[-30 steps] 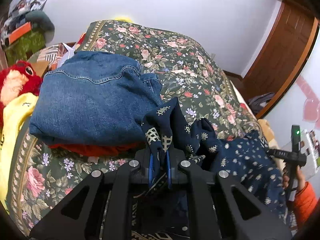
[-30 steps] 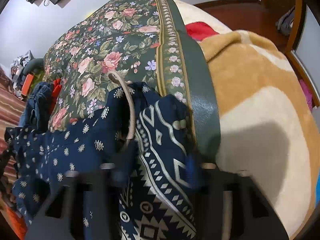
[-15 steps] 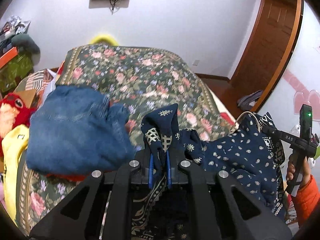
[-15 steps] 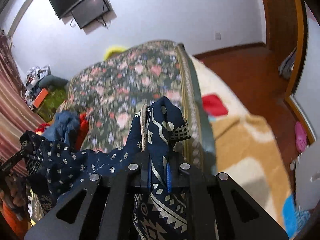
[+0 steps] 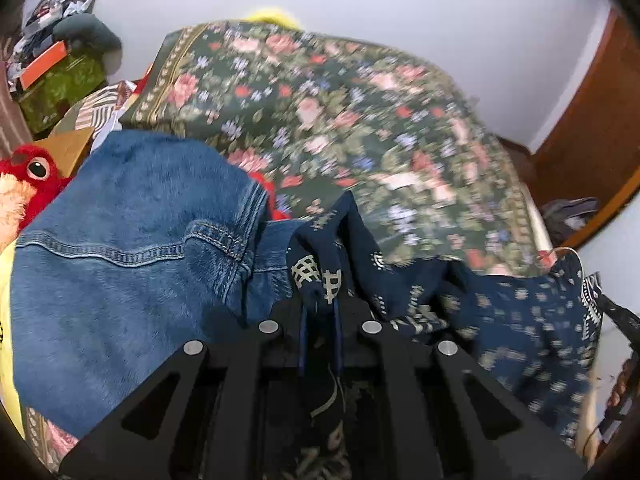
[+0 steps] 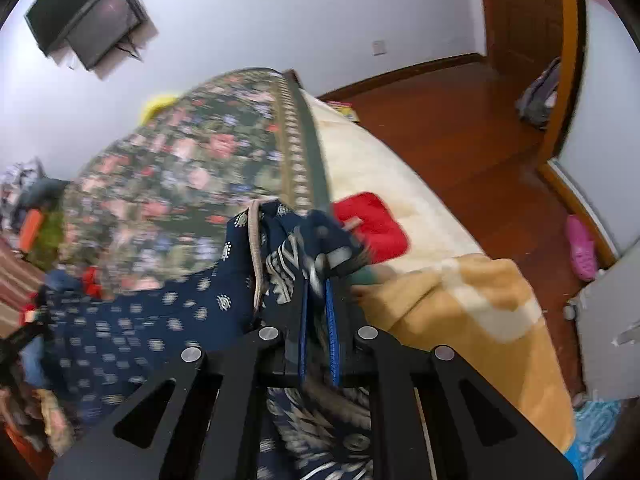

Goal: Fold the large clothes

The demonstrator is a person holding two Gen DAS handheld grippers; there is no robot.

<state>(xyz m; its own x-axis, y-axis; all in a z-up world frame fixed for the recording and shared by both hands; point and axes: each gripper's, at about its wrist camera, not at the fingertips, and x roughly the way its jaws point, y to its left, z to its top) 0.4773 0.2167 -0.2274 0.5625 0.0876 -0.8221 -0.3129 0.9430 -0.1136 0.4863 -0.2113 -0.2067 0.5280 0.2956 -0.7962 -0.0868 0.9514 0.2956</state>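
A navy garment with small cream motifs (image 5: 516,312) hangs stretched between my two grippers above the floral bedspread (image 5: 340,92). My left gripper (image 5: 320,300) is shut on one bunched corner of it. My right gripper (image 6: 318,284) is shut on the other end, where a patterned border and a beige cord (image 6: 256,248) show. The cloth (image 6: 132,312) sags to the left in the right wrist view. The right gripper also shows at the right edge of the left wrist view (image 5: 620,320).
Folded blue jeans (image 5: 120,264) over something red lie on the bed at left. A red plush toy (image 5: 28,176) and clutter sit beyond. A tan and cream blanket (image 6: 452,296) covers the bed's right side. A wooden floor and door (image 6: 520,32) are at right.
Both grippers have dropped and tilted back down toward the bed after being raised, still holding the garment. The jeans now look closer to the left gripper.
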